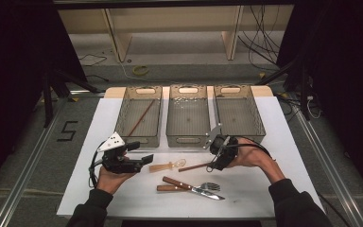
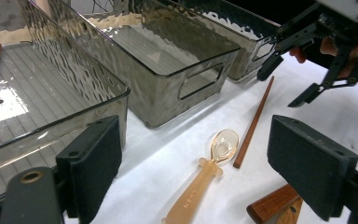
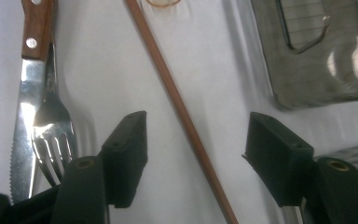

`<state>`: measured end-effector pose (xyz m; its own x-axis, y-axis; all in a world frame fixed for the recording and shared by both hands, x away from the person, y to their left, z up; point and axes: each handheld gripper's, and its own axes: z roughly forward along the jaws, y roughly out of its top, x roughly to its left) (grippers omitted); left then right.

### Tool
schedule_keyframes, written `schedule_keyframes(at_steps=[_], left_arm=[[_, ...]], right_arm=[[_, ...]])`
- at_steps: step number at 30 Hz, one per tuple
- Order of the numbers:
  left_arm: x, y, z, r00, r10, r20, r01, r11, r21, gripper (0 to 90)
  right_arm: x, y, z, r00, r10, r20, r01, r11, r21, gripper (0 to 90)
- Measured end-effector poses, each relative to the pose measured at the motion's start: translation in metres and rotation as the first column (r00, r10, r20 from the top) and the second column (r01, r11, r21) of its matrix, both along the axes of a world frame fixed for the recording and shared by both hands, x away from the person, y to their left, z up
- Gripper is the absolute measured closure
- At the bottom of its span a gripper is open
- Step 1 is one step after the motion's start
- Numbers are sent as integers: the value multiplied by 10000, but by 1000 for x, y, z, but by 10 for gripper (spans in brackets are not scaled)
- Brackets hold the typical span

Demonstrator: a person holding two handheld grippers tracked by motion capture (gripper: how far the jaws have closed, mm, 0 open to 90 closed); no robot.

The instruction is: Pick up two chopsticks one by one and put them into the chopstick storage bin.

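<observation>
Right gripper (image 3: pixel 193 154) jaws open astride a chopstick (image 3: pixel 177 105) on the table (image 1: pixel 264 179), left gripper (image 2: pixel 193 163) jaws open, spoon (image 2: pixel 205 179) ahead.

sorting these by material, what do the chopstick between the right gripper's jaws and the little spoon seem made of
Chopstick: likely wood, smooth matte reddish-brown, no glare. Spoon: probably plastic, with a translucent amber bowl that light passes through and a frosted, paler handle with raised letters.
</observation>
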<state>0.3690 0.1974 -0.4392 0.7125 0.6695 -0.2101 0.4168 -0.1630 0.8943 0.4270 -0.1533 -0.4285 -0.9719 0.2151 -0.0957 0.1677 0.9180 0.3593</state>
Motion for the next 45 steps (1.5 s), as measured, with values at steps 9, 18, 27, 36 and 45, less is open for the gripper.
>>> schedule_keyframes(at_steps=[9, 18, 27, 36, 45], left_arm=[[-7, 1, -1, 9998, -78, 159, 78, 10000, -10, 174], [-9, 0, -3, 9999, -98, 105, 98, 9999, 29, 172], [-9, -1, -4, 9999, -153, 77, 152, 9998, 120, 172], [-9, -1, -4, 9999, -153, 62, 152, 9998, 132, 172], [-8, -1, -5, 9999, -144, 34, 144, 9998, 160, 172]], right_arm=[[8, 4, -8, 9993, 332, -193, -345, 9967, -738, 488], [11, 7, -17, 9977, 554, -395, -597, 9912, -1184, 595], [16, 9, -24, 9965, 709, -442, -765, 9867, -1436, 675], [16, 12, -26, 9945, 832, -631, -931, 9799, -1767, 747], [10, 15, -26, 9903, 1204, -700, -1330, 9665, -2196, 818]])
